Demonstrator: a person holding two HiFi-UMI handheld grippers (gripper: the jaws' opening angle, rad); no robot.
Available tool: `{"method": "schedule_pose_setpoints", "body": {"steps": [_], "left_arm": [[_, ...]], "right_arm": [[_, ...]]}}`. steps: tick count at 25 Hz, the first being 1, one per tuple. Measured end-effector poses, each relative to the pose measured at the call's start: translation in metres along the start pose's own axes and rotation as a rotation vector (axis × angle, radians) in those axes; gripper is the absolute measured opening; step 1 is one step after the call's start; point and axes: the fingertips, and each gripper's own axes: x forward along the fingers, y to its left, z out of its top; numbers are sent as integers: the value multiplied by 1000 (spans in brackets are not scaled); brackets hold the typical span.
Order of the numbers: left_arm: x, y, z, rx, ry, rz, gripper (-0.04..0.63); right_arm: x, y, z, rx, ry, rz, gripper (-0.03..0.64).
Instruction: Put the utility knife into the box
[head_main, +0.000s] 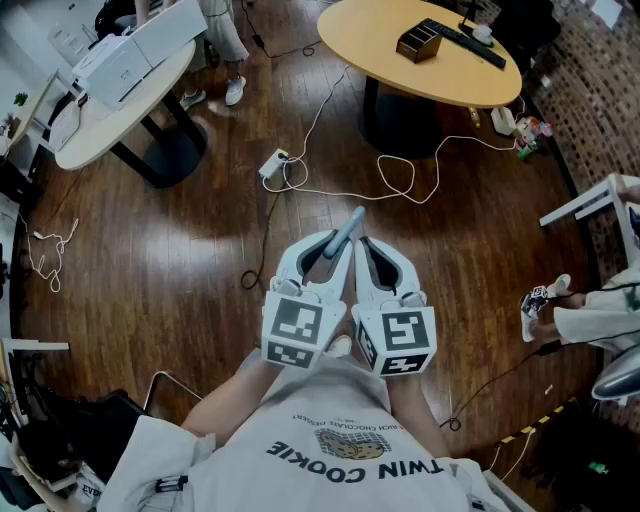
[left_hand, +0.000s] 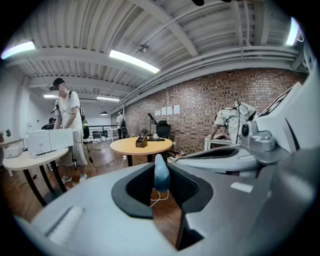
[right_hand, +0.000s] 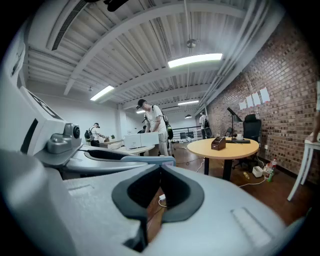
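In the head view both grippers are held side by side over the wooden floor, close to my chest. My left gripper (head_main: 335, 245) is shut on the blue-grey utility knife (head_main: 349, 228), whose end sticks out past the fingertips. The left gripper view shows the knife (left_hand: 161, 172) upright between the dark pads. My right gripper (head_main: 363, 247) is shut with nothing in it, its tips meeting in the right gripper view (right_hand: 160, 167). There the knife (right_hand: 150, 160) shows as a bluish bar on its left. A small brown box (head_main: 418, 42) stands on the round yellow table (head_main: 380, 35) far ahead.
White cables and a power strip (head_main: 273, 163) lie on the floor between me and the yellow table. A white oval table (head_main: 100, 110) with white boxes stands at the far left, a person beside it. Another person bends over a white table (head_main: 590, 205) at the right.
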Motion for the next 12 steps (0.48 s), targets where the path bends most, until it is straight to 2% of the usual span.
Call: {"method": "schedule_pose_setpoints", "body": {"steps": [6, 12], "left_arm": [[25, 21, -6, -20, -1, 0, 74], [61, 60, 0, -25, -3, -20, 74]], "right_arm": [[33, -9, -3, 12, 10, -2, 3], [82, -22, 7, 11, 16, -27, 3]]}}
